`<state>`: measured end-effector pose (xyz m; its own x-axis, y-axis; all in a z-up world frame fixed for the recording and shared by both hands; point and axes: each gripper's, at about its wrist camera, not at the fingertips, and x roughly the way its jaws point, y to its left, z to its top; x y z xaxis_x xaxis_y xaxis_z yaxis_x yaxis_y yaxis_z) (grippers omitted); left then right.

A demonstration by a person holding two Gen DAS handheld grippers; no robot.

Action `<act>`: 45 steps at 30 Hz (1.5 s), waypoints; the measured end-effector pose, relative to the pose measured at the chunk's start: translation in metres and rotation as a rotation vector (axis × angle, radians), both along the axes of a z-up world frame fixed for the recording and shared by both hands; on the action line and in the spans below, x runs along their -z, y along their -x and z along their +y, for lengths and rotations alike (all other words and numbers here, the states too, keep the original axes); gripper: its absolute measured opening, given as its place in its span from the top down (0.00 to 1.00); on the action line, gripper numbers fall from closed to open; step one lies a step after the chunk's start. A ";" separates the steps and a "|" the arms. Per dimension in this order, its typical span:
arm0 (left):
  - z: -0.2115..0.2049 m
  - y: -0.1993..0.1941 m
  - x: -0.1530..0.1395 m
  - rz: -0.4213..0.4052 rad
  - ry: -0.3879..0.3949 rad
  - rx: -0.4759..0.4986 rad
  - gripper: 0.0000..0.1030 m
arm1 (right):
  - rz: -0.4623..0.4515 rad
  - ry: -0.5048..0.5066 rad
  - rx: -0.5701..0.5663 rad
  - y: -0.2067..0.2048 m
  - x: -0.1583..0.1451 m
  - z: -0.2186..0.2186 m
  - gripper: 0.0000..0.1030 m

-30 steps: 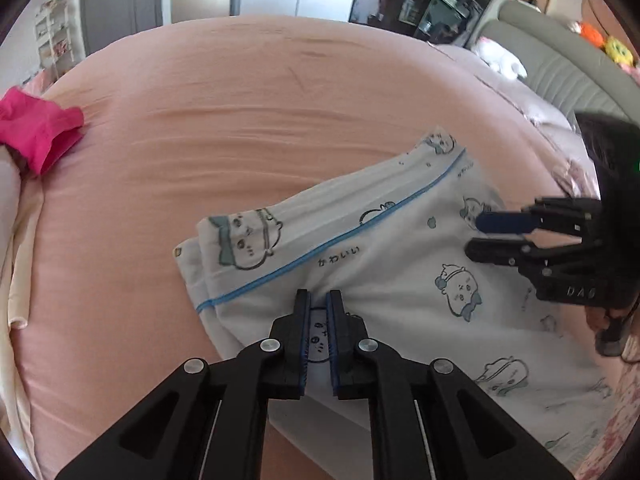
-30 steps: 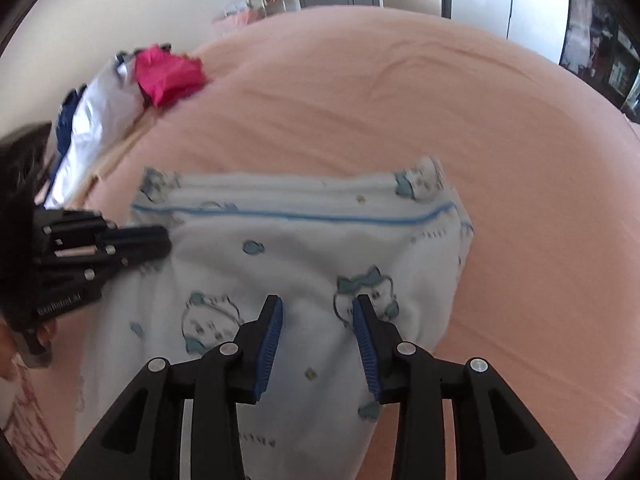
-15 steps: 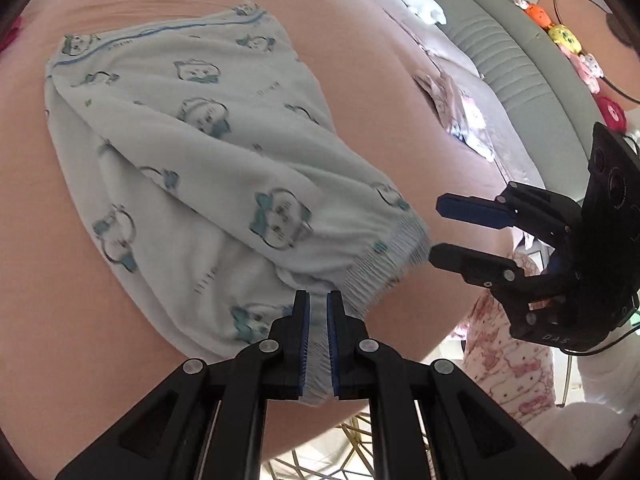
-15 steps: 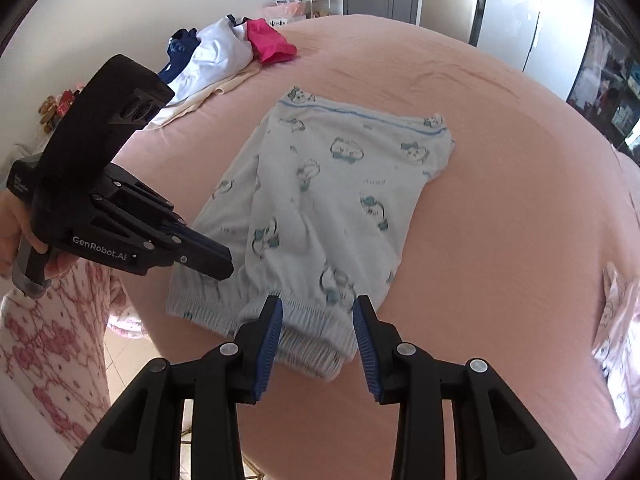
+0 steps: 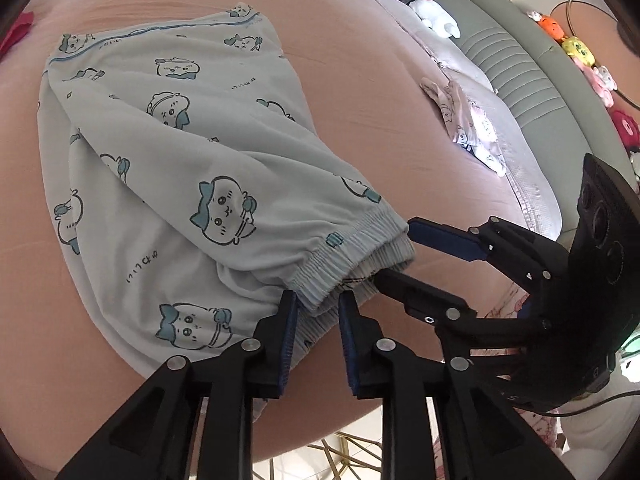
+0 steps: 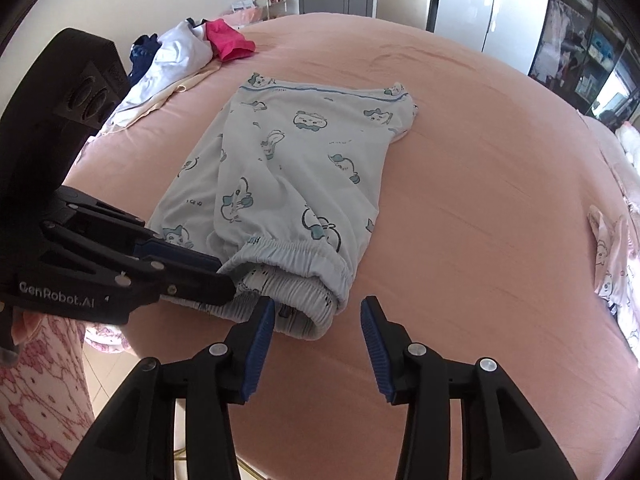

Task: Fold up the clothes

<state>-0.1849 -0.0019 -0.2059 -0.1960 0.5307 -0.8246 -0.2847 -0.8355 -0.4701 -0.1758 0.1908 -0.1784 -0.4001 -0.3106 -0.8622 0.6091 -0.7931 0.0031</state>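
Pale printed pyjama trousers [image 5: 192, 152] [image 6: 304, 152] lie lengthwise on the pink bed [image 5: 360, 80], waistband far, elastic cuffs [image 6: 296, 260] at the near edge. My left gripper [image 5: 317, 304] has its jaws opening, with the cuff hem lying loose between the blue pads. In the right wrist view the left gripper [image 6: 218, 276] comes in from the left against the cuffs. My right gripper [image 6: 317, 312] is also opening, and the lower cuff's end sits in its wide gap, touching neither pad. The left wrist view shows the right gripper [image 5: 396, 252] at the cuffs' right end.
A pile of white, navy and pink clothes [image 6: 180, 56] lies at the bed's far left. Another printed garment [image 5: 468, 128] [image 6: 612, 256] lies to the right, near a grey headboard [image 5: 520, 72]. The bed's edge and floor are just below the grippers. A pink-patterned sleeve [image 6: 40, 380] shows lower left.
Both grippers drew back from near the waistband to the cuff end by the bed's edge. The left jaws, shut on cloth before, have parted. The right jaws stand wider.
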 end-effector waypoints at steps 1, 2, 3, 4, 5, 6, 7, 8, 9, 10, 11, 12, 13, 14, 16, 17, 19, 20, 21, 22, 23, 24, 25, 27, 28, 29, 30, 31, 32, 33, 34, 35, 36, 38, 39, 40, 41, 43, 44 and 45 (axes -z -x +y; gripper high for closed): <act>0.002 0.000 0.001 0.005 0.006 -0.006 0.75 | -0.003 -0.008 0.000 0.001 0.004 -0.001 0.57; 0.003 0.001 0.001 0.015 0.017 -0.021 0.72 | -0.006 -0.017 0.000 0.002 0.007 -0.001 0.57; 0.003 0.001 0.000 0.029 0.026 -0.040 0.72 | -0.008 -0.014 0.000 0.003 0.009 -0.001 0.57; 0.001 0.001 -0.001 0.054 0.031 -0.073 0.72 | -0.007 0.021 -0.001 0.002 0.007 0.000 0.57; -0.001 0.001 -0.002 0.077 0.039 -0.105 0.72 | -0.005 0.052 0.002 0.002 0.004 0.001 0.57; -0.004 0.001 -0.004 0.091 0.054 -0.136 0.75 | -0.001 0.075 0.018 0.002 0.001 0.003 0.57; -0.006 0.000 -0.006 0.108 0.071 -0.159 0.79 | 0.003 0.091 0.033 0.003 -0.002 0.004 0.57; -0.006 -0.003 -0.011 0.134 0.094 -0.160 0.88 | 0.003 0.088 0.048 0.005 -0.002 0.005 0.57; -0.005 -0.005 -0.015 0.160 0.117 -0.161 0.91 | 0.000 0.084 0.060 0.006 -0.002 0.006 0.57; -0.004 -0.007 -0.020 0.187 0.140 -0.162 0.92 | -0.003 0.079 0.072 0.007 -0.001 0.006 0.57; -0.004 -0.010 -0.023 0.208 0.161 -0.161 0.93 | -0.010 0.075 0.083 0.008 0.000 0.007 0.56; -0.005 -0.012 -0.023 0.215 0.173 -0.156 0.93 | -0.025 0.074 0.090 0.008 0.003 0.006 0.54; -0.006 -0.013 -0.022 0.211 0.179 -0.149 0.93 | -0.040 0.073 0.086 0.007 0.007 0.004 0.54; -0.006 -0.011 -0.016 0.172 0.163 -0.143 0.93 | -0.042 0.069 0.073 0.005 0.010 0.000 0.54; -0.011 -0.011 -0.006 0.110 0.080 -0.156 0.93 | -0.024 0.078 0.062 0.002 0.014 -0.004 0.55; -0.012 -0.013 -0.006 0.111 0.052 -0.166 0.93 | -0.013 0.101 0.078 0.001 0.013 -0.003 0.56; -0.011 -0.018 -0.013 0.153 0.025 -0.172 0.92 | -0.018 0.167 0.119 0.004 0.007 0.005 0.65; -0.010 -0.019 -0.015 0.169 0.011 -0.169 0.91 | -0.021 0.192 0.134 0.006 0.005 0.008 0.66; -0.007 -0.020 -0.017 0.172 -0.002 -0.164 0.90 | -0.024 0.198 0.133 0.008 0.003 0.010 0.66; -0.005 -0.020 -0.018 0.172 -0.011 -0.161 0.90 | -0.027 0.201 0.131 0.009 0.002 0.011 0.66; -0.004 -0.020 -0.019 0.177 -0.008 -0.164 0.89 | -0.026 0.198 0.126 0.010 0.002 0.010 0.66; -0.002 -0.019 -0.020 0.183 0.004 -0.170 0.87 | -0.027 0.200 0.122 0.010 0.001 0.010 0.66; -0.001 -0.018 -0.020 0.188 0.021 -0.179 0.87 | -0.030 0.211 0.120 0.009 0.000 0.011 0.66; 0.001 -0.014 -0.017 0.172 0.022 -0.184 0.85 | -0.034 0.229 0.118 0.007 -0.001 0.012 0.66; 0.003 -0.011 -0.014 0.160 0.026 -0.185 0.85 | -0.037 0.231 0.117 0.006 -0.001 0.011 0.66; 0.004 -0.010 -0.011 0.160 0.049 -0.185 0.84 | -0.038 0.231 0.115 0.005 0.000 0.010 0.66; 0.007 -0.009 -0.008 0.163 0.086 -0.178 0.84 | -0.039 0.230 0.114 0.005 0.001 0.010 0.66; 0.012 -0.006 -0.003 0.156 0.139 -0.170 0.83 | -0.044 0.234 0.115 0.005 0.003 0.010 0.66; 0.016 -0.003 0.003 0.147 0.188 -0.164 0.76 | -0.050 0.239 0.118 0.005 0.004 0.011 0.66; 0.019 0.000 0.008 0.135 0.217 -0.164 0.72 | -0.057 0.244 0.123 0.006 0.005 0.011 0.66; 0.020 0.003 0.010 0.131 0.218 -0.168 0.72 | -0.063 0.243 0.130 0.007 0.006 0.012 0.66; 0.019 0.004 0.009 0.132 0.213 -0.171 0.72 | -0.068 0.244 0.135 0.007 0.008 0.013 0.66; 0.019 0.005 0.007 0.144 0.212 -0.168 0.72 | -0.073 0.247 0.138 0.008 0.008 0.014 0.66; 0.018 0.001 0.002 0.197 0.232 -0.167 0.84 | -0.078 0.227 0.135 0.008 0.008 0.014 0.66; 0.017 0.000 -0.001 0.214 0.247 -0.168 0.93 | -0.081 0.217 0.134 0.008 0.008 0.014 0.66; 0.013 -0.002 -0.006 0.227 0.252 -0.180 0.93 | -0.084 0.208 0.132 0.008 0.007 0.013 0.66; 0.007 -0.006 -0.012 0.235 0.233 -0.192 0.93 | -0.087 0.204 0.128 0.007 0.005 0.014 0.66; -0.005 -0.014 -0.026 0.256 0.211 -0.212 0.93 | -0.092 0.227 0.101 0.005 -0.008 0.021 0.65; -0.010 -0.019 -0.033 0.269 0.212 -0.216 0.93 | -0.092 0.242 0.092 0.005 -0.015 0.024 0.64; -0.014 -0.025 -0.040 0.288 0.232 -0.211 0.93 | -0.085 0.266 0.099 0.006 -0.023 0.029 0.56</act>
<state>-0.1595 -0.0156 -0.1661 -0.5199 0.2611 -0.8133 -0.1881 -0.9638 -0.1891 -0.1819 0.2198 -0.1558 -0.3692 -0.4932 -0.7877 0.5178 -0.8130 0.2664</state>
